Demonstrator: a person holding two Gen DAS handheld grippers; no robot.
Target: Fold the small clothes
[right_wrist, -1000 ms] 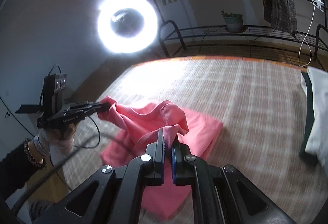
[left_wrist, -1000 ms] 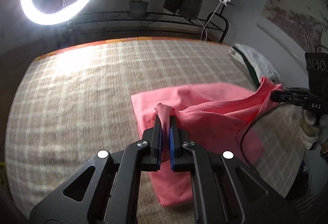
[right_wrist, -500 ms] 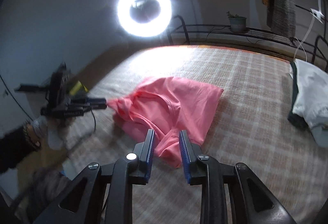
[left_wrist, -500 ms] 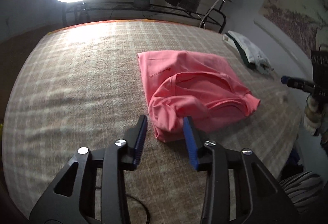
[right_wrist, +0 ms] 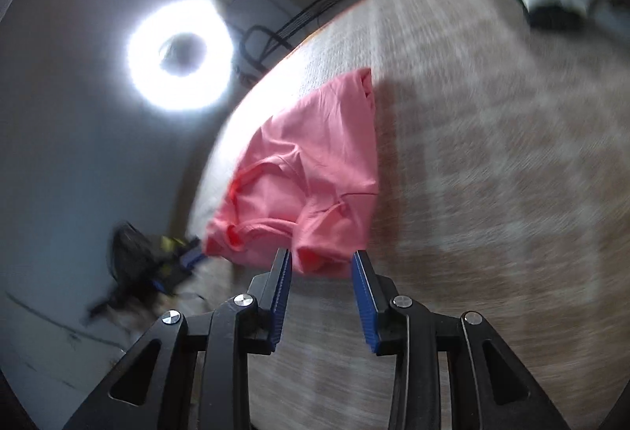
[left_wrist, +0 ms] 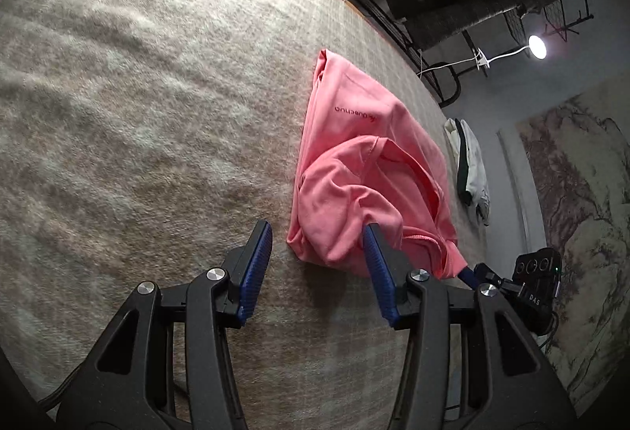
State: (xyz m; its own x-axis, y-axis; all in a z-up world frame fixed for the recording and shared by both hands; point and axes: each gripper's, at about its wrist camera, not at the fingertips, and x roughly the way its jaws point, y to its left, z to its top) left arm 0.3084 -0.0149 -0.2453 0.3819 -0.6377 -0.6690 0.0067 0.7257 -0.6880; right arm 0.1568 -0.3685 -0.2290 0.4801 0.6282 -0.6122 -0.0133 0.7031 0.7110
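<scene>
Left wrist view. The left gripper [left_wrist: 317, 235] stands released, jaws wide apart and holding nothing. Its right pad touches or overlaps the near hem of the shirt [left_wrist: 366, 170]; the left pad is over bare blanket [left_wrist: 138, 95]. The shirt, pink, lies on the blanket from 12 to 2 o'clock of the gripper, partly folded: a doubled upper flap with the neckline showing lies over a flat lower layer bearing dark lettering. The right gripper [left_wrist: 470, 272] shows at 3 o'clock, its blue tip touching the shirt's near right corner. A white and dark garment [left_wrist: 470, 170] lies well apart at 2 o'clock, near the blanket's edge.

Right wrist view. The picture is motion-blurred. The right gripper [right_wrist: 321, 254] is released, jaws apart, with the shirt's [right_wrist: 315, 170] near hem lying between the pad tips but not pinched. The shirt runs from 12 towards 10 o'clock. The left gripper [right_wrist: 185, 256] is a dark blur at 9 o'clock, at the shirt's left corner. A ring light [right_wrist: 181, 54] glares at 11 o'clock.

Assessment. The shirt appears light, thin and limp; it will sag and crease when lifted, and layers may slip on one another. The fold is uneven, the near edge bunched. Best hold: the two near corners, pinching all layers together at the hem.
</scene>
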